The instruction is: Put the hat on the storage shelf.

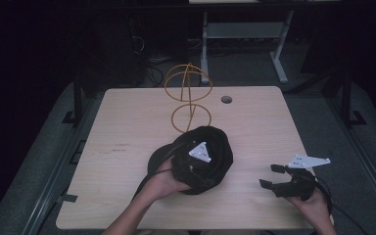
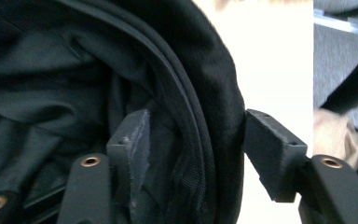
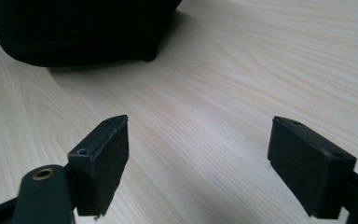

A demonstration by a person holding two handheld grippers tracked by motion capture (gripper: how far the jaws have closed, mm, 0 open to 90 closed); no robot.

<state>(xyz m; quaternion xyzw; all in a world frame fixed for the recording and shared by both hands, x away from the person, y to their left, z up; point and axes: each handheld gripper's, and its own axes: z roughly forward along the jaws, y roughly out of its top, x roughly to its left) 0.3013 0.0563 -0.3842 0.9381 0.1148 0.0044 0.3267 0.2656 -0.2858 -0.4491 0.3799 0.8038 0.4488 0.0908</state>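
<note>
The left gripper (image 2: 193, 154) pinches the black cap's (image 1: 203, 159) rim near the wooden table's (image 1: 117, 147) middle, before a wire stand (image 1: 188, 95) — the right gripper (image 3: 198, 168) hovers wide open, empty.

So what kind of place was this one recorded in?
Probably a lab or office workroom. A light wooden table stands on grey carpet, with a second desk's white legs and tangled cables behind. On the table: a black cap and a gold wire stand.
</note>
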